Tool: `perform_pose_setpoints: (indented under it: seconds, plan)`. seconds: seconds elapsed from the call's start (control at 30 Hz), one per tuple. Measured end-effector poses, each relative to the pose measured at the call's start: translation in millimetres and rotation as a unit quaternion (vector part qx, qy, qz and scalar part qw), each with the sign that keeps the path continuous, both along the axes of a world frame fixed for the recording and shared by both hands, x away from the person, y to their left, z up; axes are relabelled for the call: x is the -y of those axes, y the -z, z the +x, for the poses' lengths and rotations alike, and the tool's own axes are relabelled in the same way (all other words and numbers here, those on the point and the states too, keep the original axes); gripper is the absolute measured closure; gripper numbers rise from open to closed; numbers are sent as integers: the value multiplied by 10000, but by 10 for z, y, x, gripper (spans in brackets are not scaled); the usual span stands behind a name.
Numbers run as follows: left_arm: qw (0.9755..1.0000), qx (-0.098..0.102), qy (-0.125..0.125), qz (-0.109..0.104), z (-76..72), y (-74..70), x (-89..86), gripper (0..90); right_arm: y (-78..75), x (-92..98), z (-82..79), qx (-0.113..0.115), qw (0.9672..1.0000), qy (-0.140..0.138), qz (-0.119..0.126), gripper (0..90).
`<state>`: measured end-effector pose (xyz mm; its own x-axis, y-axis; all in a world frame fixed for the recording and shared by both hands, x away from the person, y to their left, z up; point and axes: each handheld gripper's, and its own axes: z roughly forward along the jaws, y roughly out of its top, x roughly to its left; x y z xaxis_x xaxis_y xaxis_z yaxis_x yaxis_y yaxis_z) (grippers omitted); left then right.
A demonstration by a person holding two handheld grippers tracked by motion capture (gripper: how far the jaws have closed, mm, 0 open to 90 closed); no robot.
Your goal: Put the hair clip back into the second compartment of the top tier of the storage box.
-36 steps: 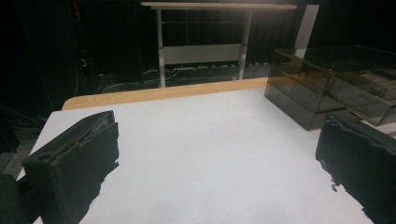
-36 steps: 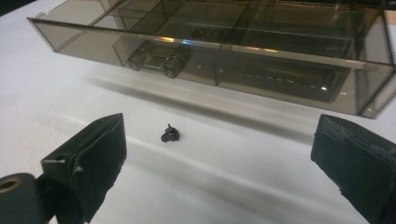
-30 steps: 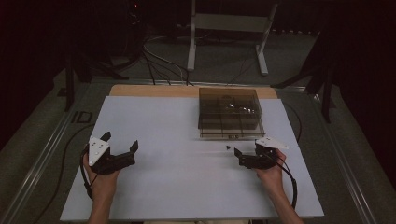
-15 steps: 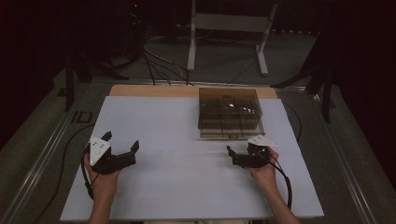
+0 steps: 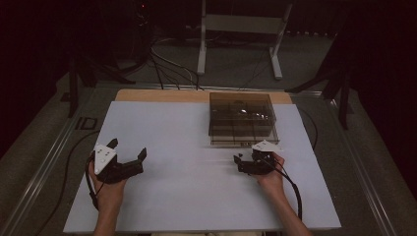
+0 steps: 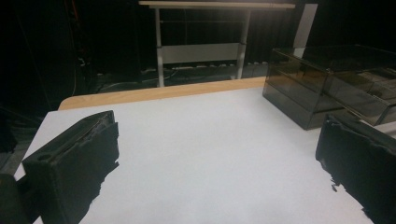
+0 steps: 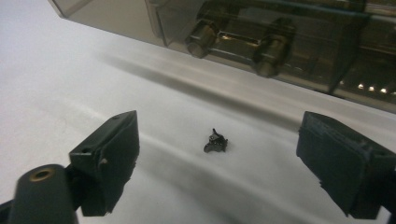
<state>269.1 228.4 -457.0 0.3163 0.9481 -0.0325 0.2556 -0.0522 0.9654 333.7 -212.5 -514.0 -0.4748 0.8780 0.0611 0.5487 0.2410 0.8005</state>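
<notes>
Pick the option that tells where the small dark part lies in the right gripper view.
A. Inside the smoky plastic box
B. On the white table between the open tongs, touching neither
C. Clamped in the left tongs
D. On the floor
B: the small dark part lies on the white table, apart from both sides of the open right tongs.

high overhead; claw cameras low, sharing box [image 5: 241,120].

Dark room, white-legged stand [image 5: 241,29] behind
</notes>
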Motion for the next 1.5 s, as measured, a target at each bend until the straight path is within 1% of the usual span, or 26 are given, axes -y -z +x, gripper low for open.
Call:
perform_pose_setpoints:
  seconds: [0.1,0.2,0.27,0.3,0.4,0.53,0.67,0.73,0.87,1.13,1.27,1.43,1.5]
  plan:
    - [10000,17,12,-20,-2,-5,5,2,20,-39,19,25,9999,3,-129,162]
    - [10000,8,18,9,-2,-4,11,2,36,-74,43,2,9998,17,-194,199]
    - [10000,12,16,8,-2,-5,11,2,52,-93,65,-55,9997,37,-219,217]
    - [10000,13,16,9,-3,-7,11,2,63,-103,76,-88,9996,15,-270,231]
    - [10000,14,16,-3,-3,-8,12,3,73,-126,94,-99,9993,4,-350,302]
    - [10000,6,28,15,-2,-6,17,2,78,-144,119,-106,9993,-33,-359,425]
    - [10000,7,28,24,-3,-6,21,2,119,-173,144,-148,9987,-26,-490,500]
    - [10000,2,31,28,-2,-3,25,2,127,-181,153,-165,9983,26,-552,533]
    - [10000,16,46,29,-3,-3,35,2,133,-173,167,-238,9980,115,-572,637]
    - [10000,8,48,15,-4,0,38,3,118,-167,149,-326,9977,89,-589,776]
    - [10000,1,53,29,-2,4,42,3,113,-142,159,-398,9979,73,-507,796]
    - [10000,-2,53,35,0,5,40,2,108,-137,158,-404,9979,72,-511,798]
    - [10000,-2,50,36,1,5,36,3,105,-127,156,-401,9978,114,-519,798]
